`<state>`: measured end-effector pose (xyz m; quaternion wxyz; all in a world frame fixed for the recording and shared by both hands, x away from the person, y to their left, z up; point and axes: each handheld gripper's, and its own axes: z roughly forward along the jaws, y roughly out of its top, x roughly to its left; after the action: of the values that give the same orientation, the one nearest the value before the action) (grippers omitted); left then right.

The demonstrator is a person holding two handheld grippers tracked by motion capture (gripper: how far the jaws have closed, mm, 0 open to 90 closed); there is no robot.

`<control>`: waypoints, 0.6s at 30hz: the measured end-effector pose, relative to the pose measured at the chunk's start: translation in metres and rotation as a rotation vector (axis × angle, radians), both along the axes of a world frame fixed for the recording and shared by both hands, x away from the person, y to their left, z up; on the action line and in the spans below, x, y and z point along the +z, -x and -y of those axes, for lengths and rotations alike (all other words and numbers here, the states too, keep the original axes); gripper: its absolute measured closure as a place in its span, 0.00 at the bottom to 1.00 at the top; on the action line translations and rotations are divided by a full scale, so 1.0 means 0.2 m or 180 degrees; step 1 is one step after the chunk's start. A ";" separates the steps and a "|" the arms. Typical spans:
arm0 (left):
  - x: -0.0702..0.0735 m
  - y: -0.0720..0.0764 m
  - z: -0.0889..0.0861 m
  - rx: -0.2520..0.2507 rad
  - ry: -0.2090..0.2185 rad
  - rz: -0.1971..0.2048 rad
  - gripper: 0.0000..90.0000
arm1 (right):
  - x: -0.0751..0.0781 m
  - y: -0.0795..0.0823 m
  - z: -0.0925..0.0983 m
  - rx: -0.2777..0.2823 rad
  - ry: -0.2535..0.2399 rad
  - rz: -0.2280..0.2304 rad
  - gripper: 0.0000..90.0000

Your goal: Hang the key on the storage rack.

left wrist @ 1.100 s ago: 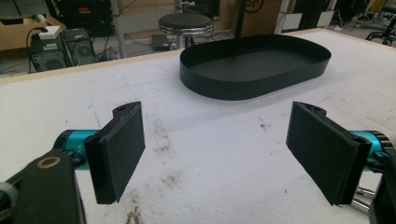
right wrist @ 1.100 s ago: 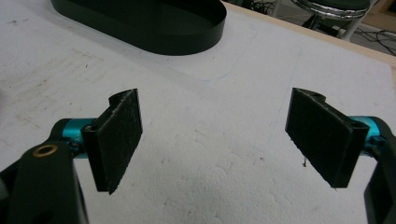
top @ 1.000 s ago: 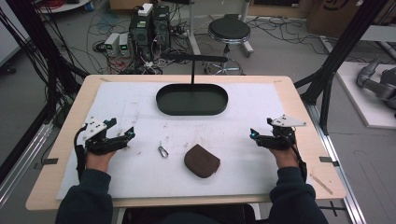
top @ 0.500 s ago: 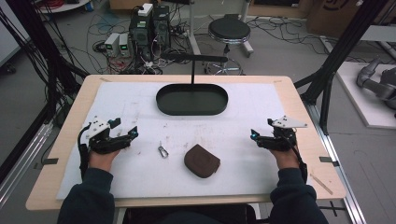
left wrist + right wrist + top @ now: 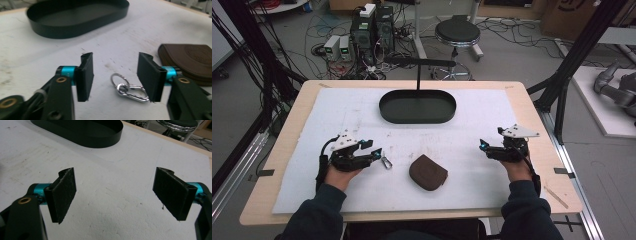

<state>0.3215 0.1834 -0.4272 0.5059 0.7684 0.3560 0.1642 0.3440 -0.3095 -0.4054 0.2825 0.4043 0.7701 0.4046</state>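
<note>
The key ring [image 5: 128, 88] lies on the worktop [image 5: 512, 180] just left of the pouch [image 5: 428, 172], between your left gripper's [image 5: 373, 154] spread jaws. You look set to grasp it: lower slightly, then close. Your right gripper [image 5: 484, 146], well right of the pouch, is spread and empty.

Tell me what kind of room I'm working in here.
Likely a robotics lab or data-collection workspace: computers and loose cables on the floor behind the table, a black metal frame around it, and a stool.

Round black stool [image 5: 457, 33] and computer boxes [image 5: 372, 25] behind the table [image 5: 532, 115].
</note>
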 end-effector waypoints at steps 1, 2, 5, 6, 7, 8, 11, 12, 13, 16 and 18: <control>0.00 0.00 0.01 -0.0007 -0.0012 -0.0053 0.57 | 0.00 0.00 0.00 0.0009 0.0009 -0.0001 0.21; 0.00 0.00 0.01 -0.0007 -0.0012 -0.0053 0.60 | 0.00 0.00 0.00 0.0009 0.0009 -0.0001 0.21; -0.02 -0.01 0.04 -0.0023 -0.0065 -0.0187 0.61 | 0.00 -0.01 0.00 0.0026 0.0016 0.0001 0.21; -0.03 -0.02 0.05 -0.0024 -0.0104 -0.0260 0.64 | -0.01 0.00 0.00 0.0014 0.0006 -0.0012 0.21; -0.04 -0.02 0.05 -0.0020 -0.0116 -0.0291 0.64 | -0.01 0.00 0.00 0.0020 0.0007 -0.0010 0.21; -0.04 -0.02 0.05 -0.0020 -0.0116 -0.0291 0.65 | -0.01 0.00 0.01 0.0014 0.0009 -0.0018 0.21; -0.06 -0.03 0.07 0.0019 -0.0166 -0.0363 0.65 | -0.01 0.00 0.01 0.0018 0.0008 -0.0019 0.21; -0.06 -0.03 0.07 0.0019 -0.0166 -0.0363 0.65 | -0.01 0.00 0.00 0.0023 0.0004 -0.0017 0.21; -0.06 -0.04 0.07 0.0026 -0.0194 -0.0377 0.65 | -0.01 0.00 0.00 0.0027 0.0011 -0.0025 0.21; -0.09 -0.05 0.10 0.0028 -0.0303 -0.0466 0.66 | -0.01 -0.01 -0.01 0.0041 0.0026 -0.0023 0.21; -0.09 -0.05 0.10 0.0026 -0.0319 -0.0477 0.69 | -0.01 -0.01 -0.01 0.0053 0.0033 -0.0018 0.21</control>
<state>0.3314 0.1639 -0.4453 0.4380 0.8014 0.3873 0.1259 0.3457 -0.3081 -0.4077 0.2790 0.3976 0.7763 0.4017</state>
